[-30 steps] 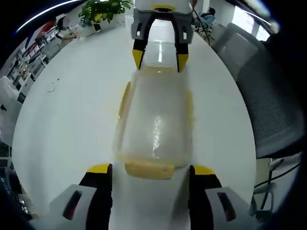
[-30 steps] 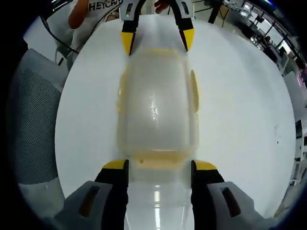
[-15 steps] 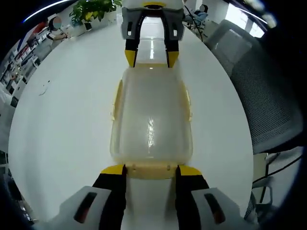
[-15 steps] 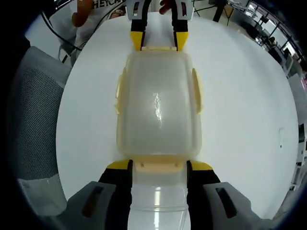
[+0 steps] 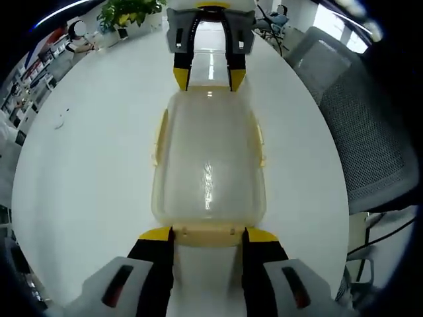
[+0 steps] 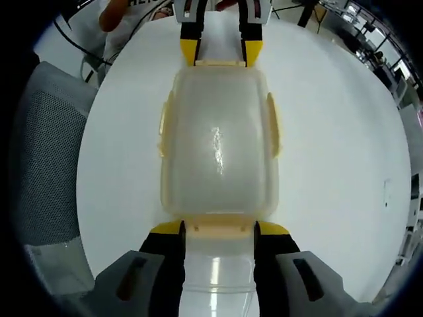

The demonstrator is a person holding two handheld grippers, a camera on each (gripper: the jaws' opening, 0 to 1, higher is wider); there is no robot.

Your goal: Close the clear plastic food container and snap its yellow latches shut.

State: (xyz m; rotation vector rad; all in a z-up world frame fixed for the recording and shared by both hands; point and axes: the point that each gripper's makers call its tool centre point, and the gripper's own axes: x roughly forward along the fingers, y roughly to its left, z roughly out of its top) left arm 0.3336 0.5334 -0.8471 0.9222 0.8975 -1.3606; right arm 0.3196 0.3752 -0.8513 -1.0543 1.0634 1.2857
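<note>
The clear plastic food container (image 5: 208, 165) lies lengthwise on the white table, its lid (image 6: 218, 139) resting on top. Yellow side latches (image 5: 158, 135) (image 6: 273, 125) stick out along both long sides. My left gripper (image 5: 208, 235) is at the container's near end, its jaws pressed against the two ends of the yellow end latch (image 5: 207, 236). In the same view the right gripper (image 5: 208, 74) stands at the far end. My right gripper (image 6: 219, 228) clasps the opposite yellow end latch (image 6: 219, 230) in the same way, and the left gripper (image 6: 221, 51) faces it across the lid.
The round white table (image 5: 86, 165) drops off close to the container's sides. A grey mesh chair (image 5: 370, 125) (image 6: 46, 152) stands right beside that edge. A potted plant (image 5: 129, 10) is far off, and a person's arm (image 6: 119, 10) shows behind the left gripper.
Over the last second both grippers came up to the container's ends and their jaws narrowed onto the end latches. In the last half second almost nothing moved.
</note>
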